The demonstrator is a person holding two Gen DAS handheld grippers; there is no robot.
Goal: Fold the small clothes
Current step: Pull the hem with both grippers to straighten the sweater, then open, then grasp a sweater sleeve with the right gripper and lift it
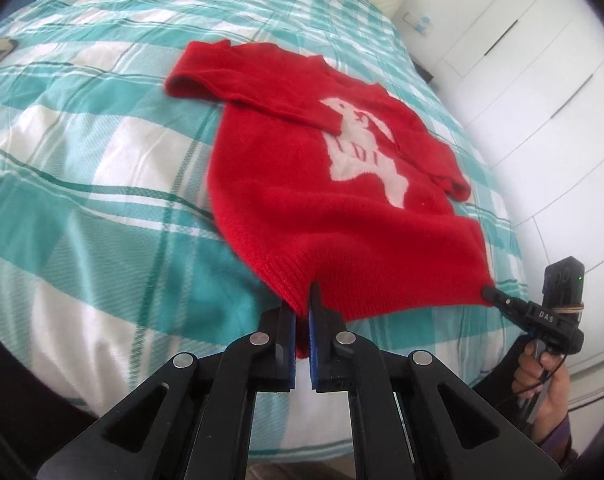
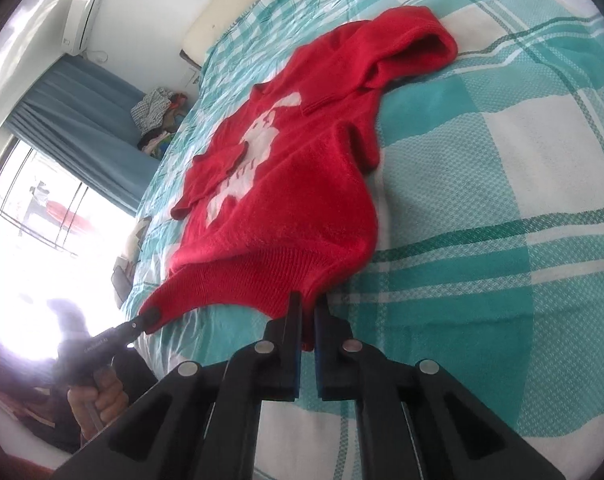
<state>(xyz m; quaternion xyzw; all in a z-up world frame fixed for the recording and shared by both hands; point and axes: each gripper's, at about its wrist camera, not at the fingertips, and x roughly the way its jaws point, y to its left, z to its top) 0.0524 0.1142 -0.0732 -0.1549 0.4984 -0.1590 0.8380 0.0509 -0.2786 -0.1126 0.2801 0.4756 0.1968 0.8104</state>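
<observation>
A small red knit sweater with a white animal figure lies front up on the bed, both sleeves folded in across the chest. My left gripper is shut on the left corner of its ribbed hem. My right gripper is shut on the other hem corner, and it also shows in the left wrist view. The left gripper shows in the right wrist view. The hem is lifted and stretched between the two grippers. The sweater also shows in the right wrist view.
The bed has a teal and white checked cover. White wardrobe doors stand beyond the bed's right side. A pile of clothes, a blue curtain and a bright window lie on the far side.
</observation>
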